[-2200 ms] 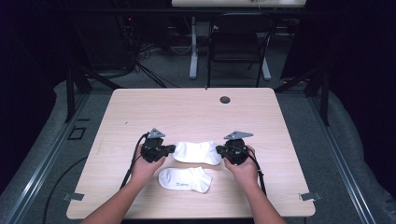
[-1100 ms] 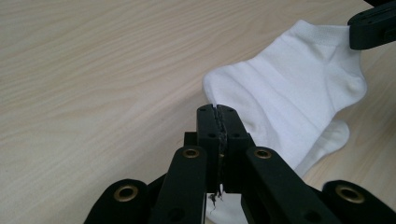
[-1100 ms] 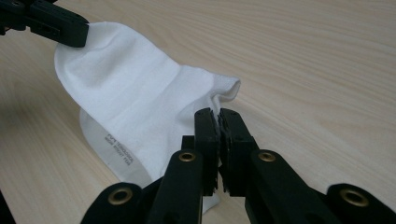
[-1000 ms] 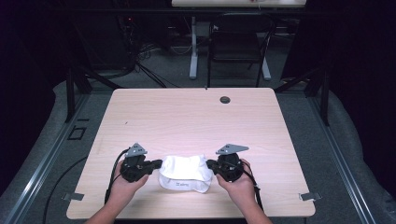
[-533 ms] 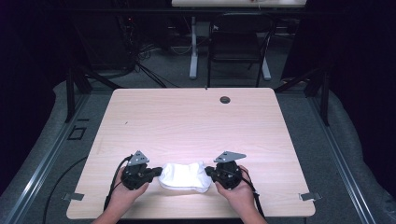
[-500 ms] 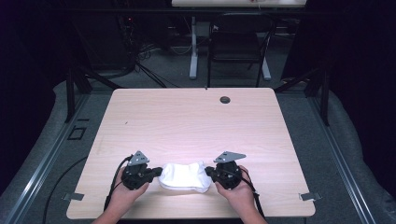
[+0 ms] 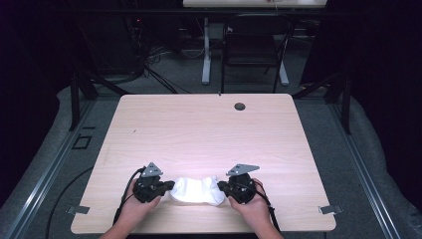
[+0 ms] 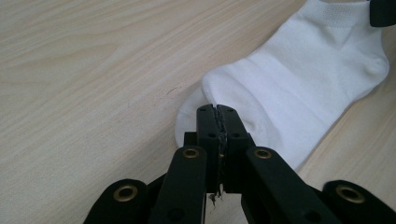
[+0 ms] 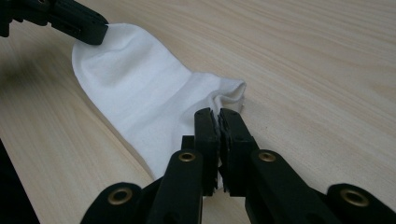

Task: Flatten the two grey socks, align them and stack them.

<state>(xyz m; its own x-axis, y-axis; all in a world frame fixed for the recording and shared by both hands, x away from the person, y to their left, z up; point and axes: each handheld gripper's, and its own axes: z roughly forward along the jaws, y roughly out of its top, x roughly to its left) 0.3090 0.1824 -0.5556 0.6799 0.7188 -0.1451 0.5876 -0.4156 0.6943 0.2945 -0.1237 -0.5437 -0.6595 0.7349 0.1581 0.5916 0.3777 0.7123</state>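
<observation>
Two black tongs, the left tongs (image 7: 169, 186) and the right tongs (image 7: 222, 187), are each clamped on opposite ends of a soft white cotton sock (image 7: 197, 191) lying between them near the front edge of the pale wooden desk (image 7: 209, 134).

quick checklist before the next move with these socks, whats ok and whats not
1. Left gripper pinched on the toe end of the white socks: ok, its jaws are closed on fabric in the left gripper view.
2. Right gripper pinched on the cuff end: ok, jaws closed on the cuff.
3. Socks stacked in line: cannot tell; two layers show at the toe, but the lower one is mostly hidden.
4. Both layers caught in each grip: cannot tell.
5. Socks resting on the table, not off its edge: ok, though near the front edge.
6. Fabric flat: not ok, it sags and wrinkles between the grippers.
</observation>
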